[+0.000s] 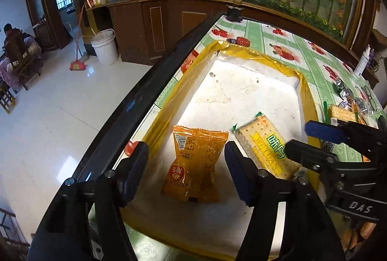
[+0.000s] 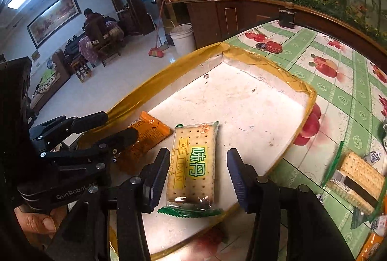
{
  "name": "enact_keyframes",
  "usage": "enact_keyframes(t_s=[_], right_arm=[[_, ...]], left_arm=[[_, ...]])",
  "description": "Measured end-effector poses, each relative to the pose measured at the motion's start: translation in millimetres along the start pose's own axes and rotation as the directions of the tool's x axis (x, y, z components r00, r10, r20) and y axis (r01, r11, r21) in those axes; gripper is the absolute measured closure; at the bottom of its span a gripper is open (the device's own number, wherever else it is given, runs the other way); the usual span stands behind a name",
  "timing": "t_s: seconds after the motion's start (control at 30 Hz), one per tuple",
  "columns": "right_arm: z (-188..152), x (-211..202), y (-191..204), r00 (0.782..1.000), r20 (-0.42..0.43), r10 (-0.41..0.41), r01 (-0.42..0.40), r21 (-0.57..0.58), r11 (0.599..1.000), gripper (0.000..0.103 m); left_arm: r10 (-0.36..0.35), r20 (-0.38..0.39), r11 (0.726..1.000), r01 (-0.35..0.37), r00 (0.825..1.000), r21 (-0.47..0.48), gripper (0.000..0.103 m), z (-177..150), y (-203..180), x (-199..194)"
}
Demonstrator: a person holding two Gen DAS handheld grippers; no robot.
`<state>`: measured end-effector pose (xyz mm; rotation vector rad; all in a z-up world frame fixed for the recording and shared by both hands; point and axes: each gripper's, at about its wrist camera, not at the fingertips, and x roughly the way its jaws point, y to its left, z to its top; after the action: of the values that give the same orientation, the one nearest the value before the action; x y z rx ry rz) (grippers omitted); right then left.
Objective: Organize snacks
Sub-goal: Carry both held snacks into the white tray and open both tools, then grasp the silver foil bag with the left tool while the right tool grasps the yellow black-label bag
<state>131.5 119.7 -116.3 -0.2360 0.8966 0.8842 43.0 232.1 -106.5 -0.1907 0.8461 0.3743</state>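
So far two snacks lie in the tray [image 2: 300, 85], the orange packet [image 1: 196, 164] between the parted, empty left gripper [image 1: 186, 171] jaws and the cracker pack [image 2: 193, 164] between the right gripper [image 2: 198, 176] jaws, equally unclamped, while more loose snacks [image 2: 355, 183] wait on the table to its right.

You're over the table [image 2: 343, 82], its green checked cloth printed with red fruit. Directly on it lies the white tray [image 1: 241, 91] with gold-taped rim, set at the table's near-left edge. To the tray's right, on bare cloth, you've a cracker pack [image 2: 355, 178] among a few small wrapped snacks (too blurred to name). Far back, a round red tin [image 2: 273, 47] rests beside a dark lid.
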Motion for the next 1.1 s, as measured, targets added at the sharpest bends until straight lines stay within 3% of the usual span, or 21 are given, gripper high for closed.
enact_keyframes(t_s=[0.07,0.17,0.3,0.47,0.57,0.7,0.87,0.93,1.0,1.1], right_arm=[[-7,-20,-5,0.999,0.032,-0.017,0.016,0.007,1.000,0.031],[-23,-53,-15,0.995,0.081,-0.050,0.048,0.026,0.998,0.019],[-55,-91,-38,0.990,0.108,-0.089,0.080,0.082,0.993,0.018],[-106,-142,-78,0.972,0.133,-0.192,0.168,0.173,0.970,0.018],[-132,-168,-100,0.956,0.133,-0.262,0.228,0.226,0.947,0.018],[-158,-192,-127,0.940,0.115,-0.322,0.279,0.286,0.917,0.017],[-186,-207,-154,0.929,0.087,-0.361,0.312,0.343,0.886,0.017],[-195,-208,-162,0.929,0.081,-0.362,0.309,0.370,0.876,0.016],[-202,-210,-169,0.930,0.079,-0.359,0.303,0.389,0.870,0.016],[-207,-213,-174,0.931,0.082,-0.356,0.299,0.389,0.871,0.016]], left_arm=[[-0.020,0.012,1.000,0.020,1.000,-0.003,0.028,0,-1,-7],[-0.073,0.038,0.997,0.073,0.997,0.010,0.027,0,-13,-21],[-0.176,0.053,0.983,0.173,0.983,0.060,0.023,-5,-43,-39],[-0.255,0.038,0.954,0.245,0.966,0.174,0.023,-17,-95,-52],[-0.303,0.003,0.926,0.293,0.953,0.236,0.023,-28,-128,-56],[-0.371,-0.063,0.867,0.369,0.927,0.334,0.023,-49,-173,-61],[-0.409,-0.129,0.789,0.421,0.903,0.447,0.023,-71,-214,-71],[-0.409,-0.140,0.785,0.426,0.902,0.450,0.023,-77,-228,-74],[-0.433,-0.146,0.768,0.449,0.890,0.457,0.023,-82,-242,-79],[-0.419,-0.107,0.753,0.411,0.902,0.514,0.023,-91,-259,-86]])
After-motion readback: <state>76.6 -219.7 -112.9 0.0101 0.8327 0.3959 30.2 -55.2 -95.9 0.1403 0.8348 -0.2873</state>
